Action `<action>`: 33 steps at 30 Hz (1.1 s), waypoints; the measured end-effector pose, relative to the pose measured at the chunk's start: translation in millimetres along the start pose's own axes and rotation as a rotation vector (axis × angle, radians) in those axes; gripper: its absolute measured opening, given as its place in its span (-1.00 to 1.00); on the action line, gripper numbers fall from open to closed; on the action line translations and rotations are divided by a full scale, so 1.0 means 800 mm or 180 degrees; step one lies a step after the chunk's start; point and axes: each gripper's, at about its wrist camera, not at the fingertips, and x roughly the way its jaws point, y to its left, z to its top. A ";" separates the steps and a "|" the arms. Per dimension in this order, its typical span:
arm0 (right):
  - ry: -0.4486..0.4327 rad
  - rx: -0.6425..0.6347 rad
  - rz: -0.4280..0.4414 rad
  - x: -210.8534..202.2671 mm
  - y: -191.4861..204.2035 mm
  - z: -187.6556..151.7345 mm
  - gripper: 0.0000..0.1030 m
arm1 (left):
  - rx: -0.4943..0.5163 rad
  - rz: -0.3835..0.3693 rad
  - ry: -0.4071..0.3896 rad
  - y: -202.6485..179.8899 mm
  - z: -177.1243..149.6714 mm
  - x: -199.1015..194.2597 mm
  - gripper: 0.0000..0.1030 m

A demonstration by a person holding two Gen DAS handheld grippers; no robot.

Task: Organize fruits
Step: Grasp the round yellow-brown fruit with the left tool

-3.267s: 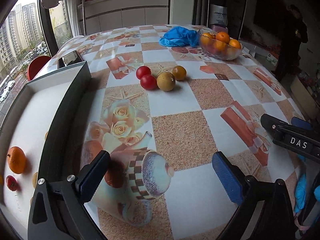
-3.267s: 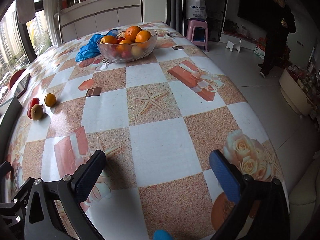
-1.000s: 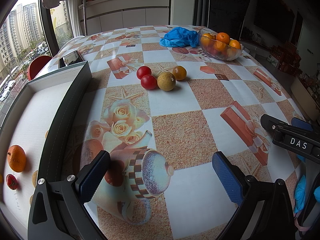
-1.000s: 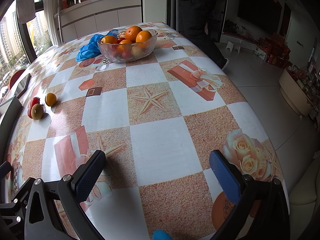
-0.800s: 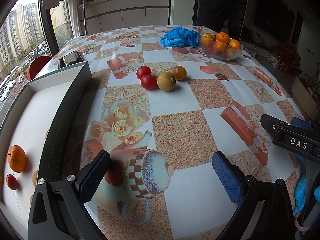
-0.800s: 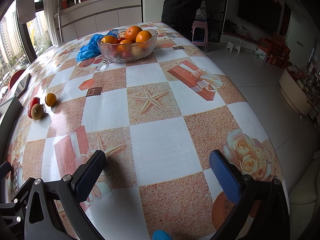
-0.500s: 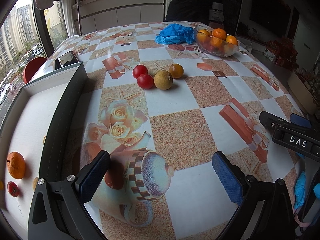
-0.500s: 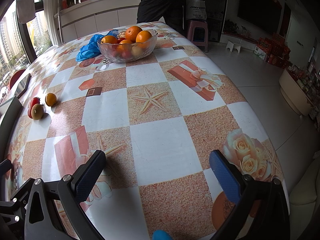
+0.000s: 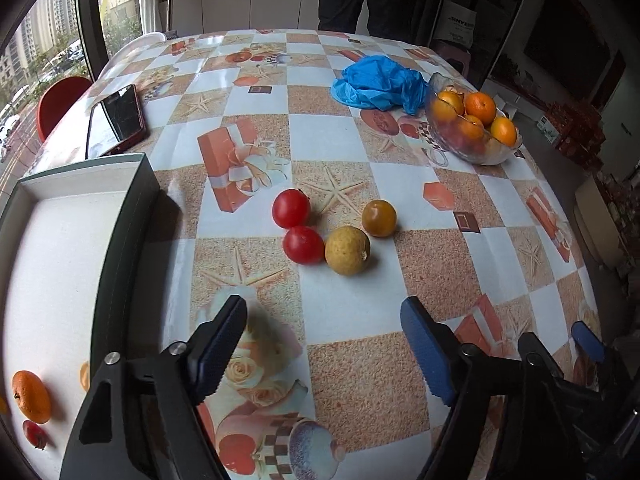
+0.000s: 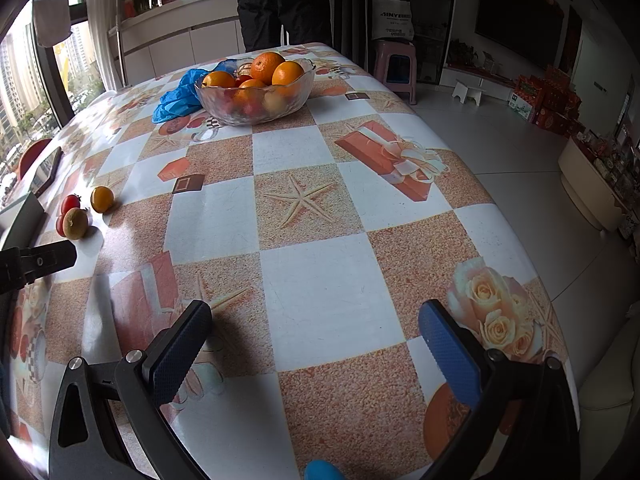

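Note:
Two red tomatoes (image 9: 291, 208) (image 9: 303, 244), a yellow-green round fruit (image 9: 347, 251) and a small orange-yellow fruit (image 9: 379, 218) lie together on the tablecloth, just ahead of my left gripper (image 9: 324, 344), which is open and empty. The same cluster shows at far left in the right wrist view (image 10: 75, 222). A glass bowl (image 10: 256, 114) of oranges stands at the back. My right gripper (image 10: 316, 340) is open and empty above the tablecloth. A white tray (image 9: 128, 208) at the left holds an orange (image 9: 31, 396) and a small red fruit (image 9: 35, 434).
A phone (image 9: 116, 118) lies behind the tray. A blue plastic bag (image 9: 380, 84) lies next to the bowl (image 9: 472, 148). A person in dark clothes (image 10: 284, 4) stands at the table's far end. The table edge drops to the floor on the right (image 10: 520, 232).
My left gripper has moved forward toward the fruit cluster, which now looks larger and closer. The right gripper has moved forward slightly. A person has walked to the table's far end.

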 end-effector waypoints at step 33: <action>0.0277 -0.0738 0.0544 0.019 0.105 0.033 1.00 | 0.0131 0.0105 -0.0298 0.032 -0.052 -0.029 -0.44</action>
